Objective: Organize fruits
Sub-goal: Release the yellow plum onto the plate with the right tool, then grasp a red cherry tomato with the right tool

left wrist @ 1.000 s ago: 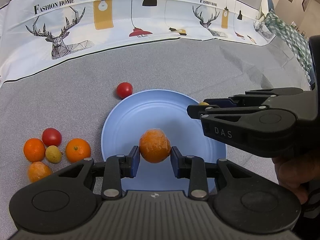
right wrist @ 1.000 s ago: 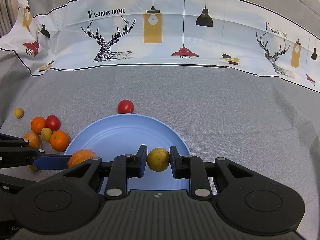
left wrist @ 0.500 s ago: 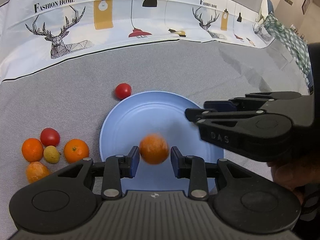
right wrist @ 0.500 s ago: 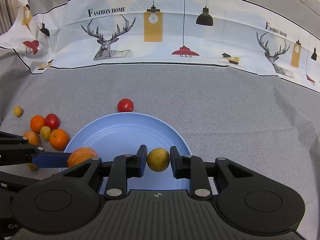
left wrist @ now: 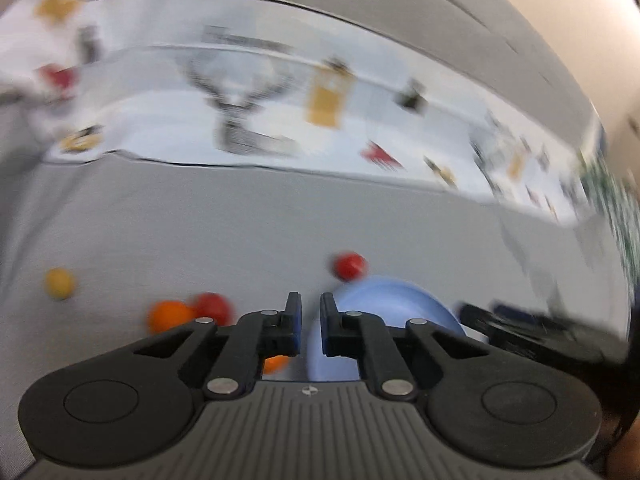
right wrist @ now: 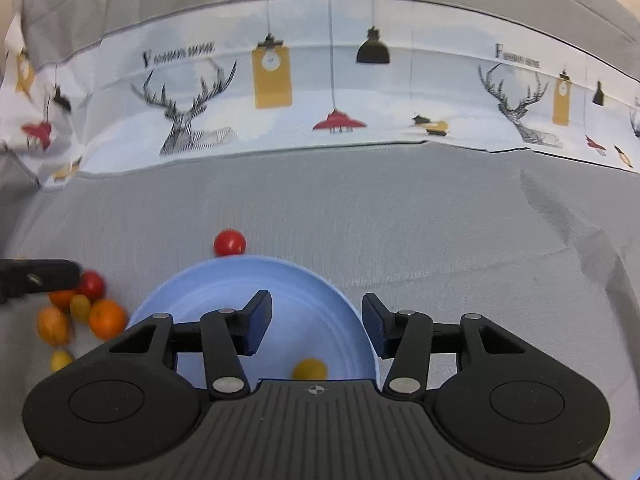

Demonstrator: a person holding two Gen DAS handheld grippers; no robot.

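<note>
A light blue plate (right wrist: 224, 288) lies on the grey cloth. A yellow fruit (right wrist: 309, 369) lies in it near its front rim, below my right gripper (right wrist: 316, 326), which is open and empty above the plate. My left gripper (left wrist: 310, 322) has its jaws nearly together with nothing between them; it is left of the plate (left wrist: 400, 300) in a blurred view. A red tomato (right wrist: 229, 242) sits behind the plate. Several oranges, a tomato and small yellow fruits (right wrist: 80, 312) cluster on the cloth left of the plate. The orange dropped earlier is not visible.
A printed white cloth with deer and lamps (right wrist: 320, 92) rises behind the grey surface. A lone small yellow fruit (left wrist: 59, 283) lies far left. The left gripper's tip (right wrist: 36, 280) shows at the left edge of the right wrist view.
Left gripper let go of the orange, closed its jaws and swung left, away from the plate. Right gripper opened and the yellow fruit now lies in the plate.
</note>
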